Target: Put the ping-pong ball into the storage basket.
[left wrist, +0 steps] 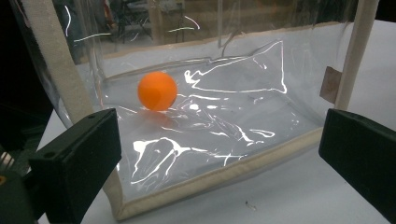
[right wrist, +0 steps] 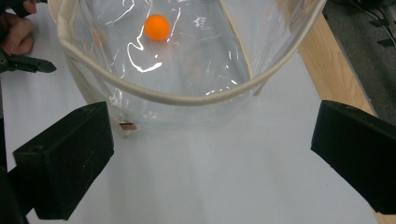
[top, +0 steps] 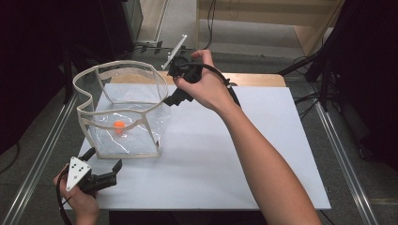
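While the white board [top: 225, 154] covers most of the table, a strip of bare wood [top: 253, 78] shows along its far edge. That board is the biggest thing here, and it carries the rest.

Next in size is the see-through bag [top: 123, 112]. It stands upright near the far left corner of the board, with its mouth open at the top. A cream-coloured band [top: 119, 64] runs around its rim and down its edges. Light shines off its crinkly plastic sides.

Then come the two grippers. The right gripper [top: 174, 98] is held up just beside the right side of the bag, near its rim. Its two black jaws stand wide apart and hold nothing. In the right gripper view the bag's rim [right wrist: 187, 99] curves between them, farther off, and the pads do not press on it.

The left gripper [top: 115, 172] rests low at the near left corner of the board, just in front of the bag. Its jaws are wide apart too, and nothing is in them. The bag's bottom edge [left wrist: 219, 177] lies just beyond them.

Smallest of all is the orange ball [top: 119, 125]. It sits on the bottom of the bag, inside it, toward the left side.
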Available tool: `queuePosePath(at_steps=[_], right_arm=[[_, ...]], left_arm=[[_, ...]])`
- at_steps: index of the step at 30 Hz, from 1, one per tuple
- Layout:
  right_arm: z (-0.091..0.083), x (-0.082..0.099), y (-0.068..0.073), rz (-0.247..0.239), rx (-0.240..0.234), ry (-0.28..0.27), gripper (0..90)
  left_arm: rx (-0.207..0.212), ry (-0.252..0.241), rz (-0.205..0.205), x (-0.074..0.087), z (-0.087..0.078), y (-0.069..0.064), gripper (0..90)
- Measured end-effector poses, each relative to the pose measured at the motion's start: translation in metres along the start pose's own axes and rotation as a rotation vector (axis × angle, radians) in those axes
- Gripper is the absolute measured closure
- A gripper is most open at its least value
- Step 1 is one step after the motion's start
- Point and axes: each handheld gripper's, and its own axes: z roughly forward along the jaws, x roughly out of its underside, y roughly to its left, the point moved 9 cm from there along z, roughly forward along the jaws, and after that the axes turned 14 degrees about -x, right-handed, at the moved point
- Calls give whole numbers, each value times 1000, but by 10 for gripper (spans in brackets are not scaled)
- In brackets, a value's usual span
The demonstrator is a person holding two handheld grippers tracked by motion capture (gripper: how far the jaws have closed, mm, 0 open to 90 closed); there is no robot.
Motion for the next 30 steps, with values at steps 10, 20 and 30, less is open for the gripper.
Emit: queuePosePath(at_steps=[10,20,30], right_arm=[[3,20,-1,13,1,1,0],[11,37,-2,29,-10,-6,0],[18,50,-2,23,-15,-39,0]], left_arm=[[-2,-2,0,0,0,0,0],[-2,-1,2,0,0,0,0],[-2,0,3,0,0,-1,0]])
